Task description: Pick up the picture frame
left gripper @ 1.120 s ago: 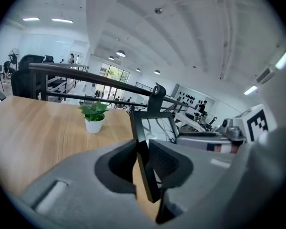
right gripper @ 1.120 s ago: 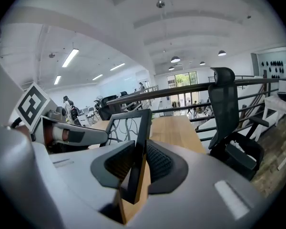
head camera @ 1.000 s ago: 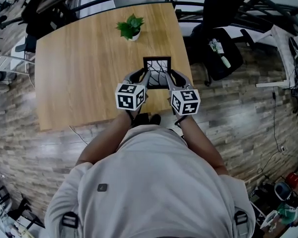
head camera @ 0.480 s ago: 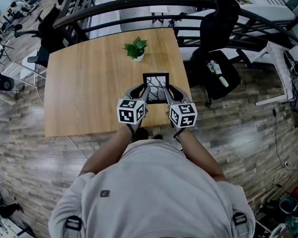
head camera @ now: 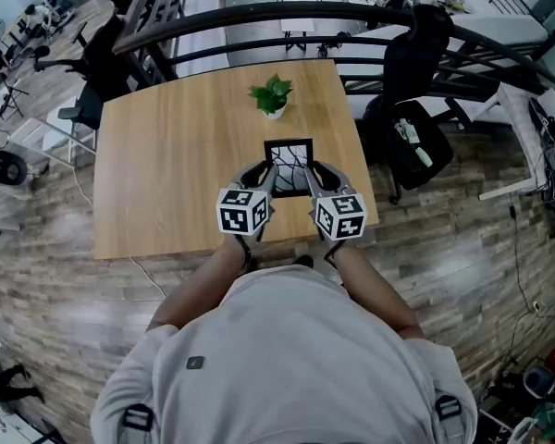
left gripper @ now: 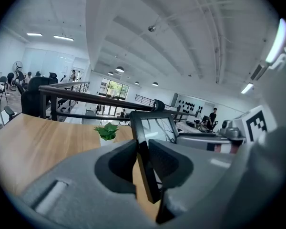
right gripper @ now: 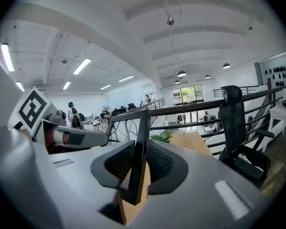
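Gripping the black rectangular picture frame [head camera: 289,158] by both side edges, the left gripper [head camera: 266,179] at nine o'clock and the right gripper [head camera: 313,179] at three o'clock are holding it over the light wooden table [head camera: 166,174], likely to stop it twisting.

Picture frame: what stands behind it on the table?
A potted plant stands behind the picture frame, apart from it. The table under it is covered by the left gripper and right gripper.
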